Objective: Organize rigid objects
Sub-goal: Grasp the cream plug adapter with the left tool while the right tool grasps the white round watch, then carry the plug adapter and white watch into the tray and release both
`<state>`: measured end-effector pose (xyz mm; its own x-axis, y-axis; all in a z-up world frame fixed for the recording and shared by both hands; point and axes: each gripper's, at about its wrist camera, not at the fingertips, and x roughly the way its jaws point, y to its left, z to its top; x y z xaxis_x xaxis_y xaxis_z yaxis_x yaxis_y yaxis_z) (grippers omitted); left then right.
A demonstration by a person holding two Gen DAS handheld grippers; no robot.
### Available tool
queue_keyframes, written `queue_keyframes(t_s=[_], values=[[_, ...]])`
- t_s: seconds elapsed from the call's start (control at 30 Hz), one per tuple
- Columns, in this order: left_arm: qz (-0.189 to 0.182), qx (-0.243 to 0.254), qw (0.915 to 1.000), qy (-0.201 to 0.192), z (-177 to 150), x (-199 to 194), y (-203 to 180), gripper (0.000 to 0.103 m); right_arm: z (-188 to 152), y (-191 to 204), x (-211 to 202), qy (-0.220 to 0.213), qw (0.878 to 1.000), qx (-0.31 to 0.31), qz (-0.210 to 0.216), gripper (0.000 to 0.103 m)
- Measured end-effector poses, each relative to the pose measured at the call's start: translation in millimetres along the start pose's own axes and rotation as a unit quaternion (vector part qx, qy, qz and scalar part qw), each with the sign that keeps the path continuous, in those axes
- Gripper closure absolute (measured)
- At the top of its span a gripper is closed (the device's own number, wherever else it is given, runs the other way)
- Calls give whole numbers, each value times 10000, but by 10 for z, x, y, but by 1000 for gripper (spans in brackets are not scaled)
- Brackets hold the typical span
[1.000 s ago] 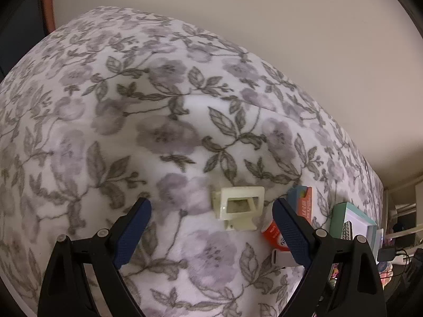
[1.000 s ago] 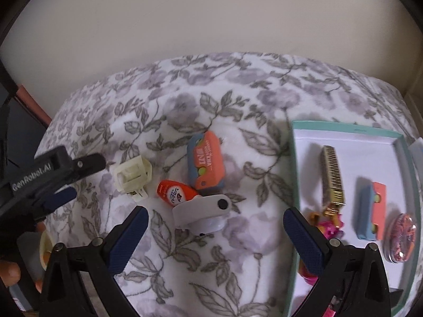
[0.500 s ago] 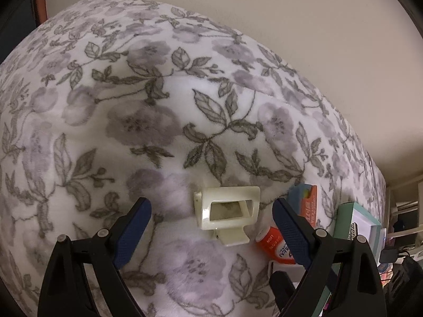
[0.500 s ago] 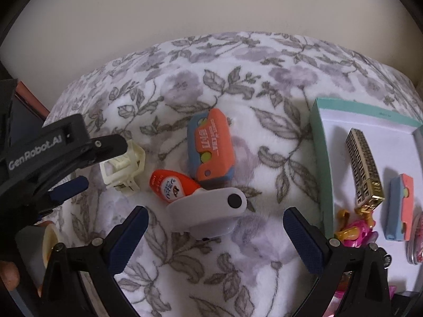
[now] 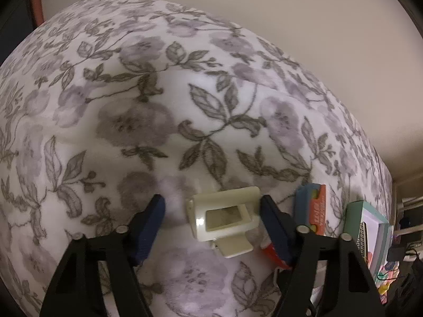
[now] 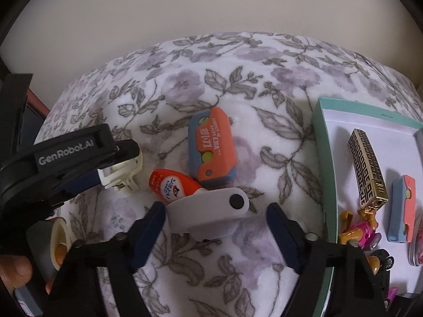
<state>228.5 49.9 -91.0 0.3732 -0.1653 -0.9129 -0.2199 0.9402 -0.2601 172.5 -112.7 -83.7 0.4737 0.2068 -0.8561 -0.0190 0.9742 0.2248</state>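
Teal tray [image 6: 321,158] sits at the frame's right edge. Grey clip [image 6: 208,215], lower centre, sits between the closing right gripper [image 6: 215,228]; cream clip [image 5: 224,216] between the closing left gripper [image 5: 211,211]. Neither's pinched yet, so I'd centre both first.

Plain beige wall [image 5: 304,26] behind a surface draped in a floral fleece blanket [image 5: 185,92]. Soft, dim indoor light.
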Motion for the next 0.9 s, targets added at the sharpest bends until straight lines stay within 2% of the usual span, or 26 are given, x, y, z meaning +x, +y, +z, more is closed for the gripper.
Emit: queue_keyframes(t_s=[0.03, 0.27, 0.53, 0.67, 0.9], values=[[-51, 19, 10000, 18, 2, 11, -20, 43, 1, 3, -8, -6, 10000, -4, 32, 30], [1, 80, 10000, 44, -1, 6, -58, 44, 4, 23, -43, -33, 9999, -29, 160, 42], [23, 5, 10000, 17, 32, -95, -4, 44, 32, -4, -127, -71, 9995, 48, 306, 43], [102, 10, 9997, -199, 62, -312, -8, 44, 92, -17, -316, -281, 9990, 64, 348, 43], [-51, 202, 9969, -758, 132, -824, -207, 44, 206, -129, -781, -738, 9967, 174, 285, 43]])
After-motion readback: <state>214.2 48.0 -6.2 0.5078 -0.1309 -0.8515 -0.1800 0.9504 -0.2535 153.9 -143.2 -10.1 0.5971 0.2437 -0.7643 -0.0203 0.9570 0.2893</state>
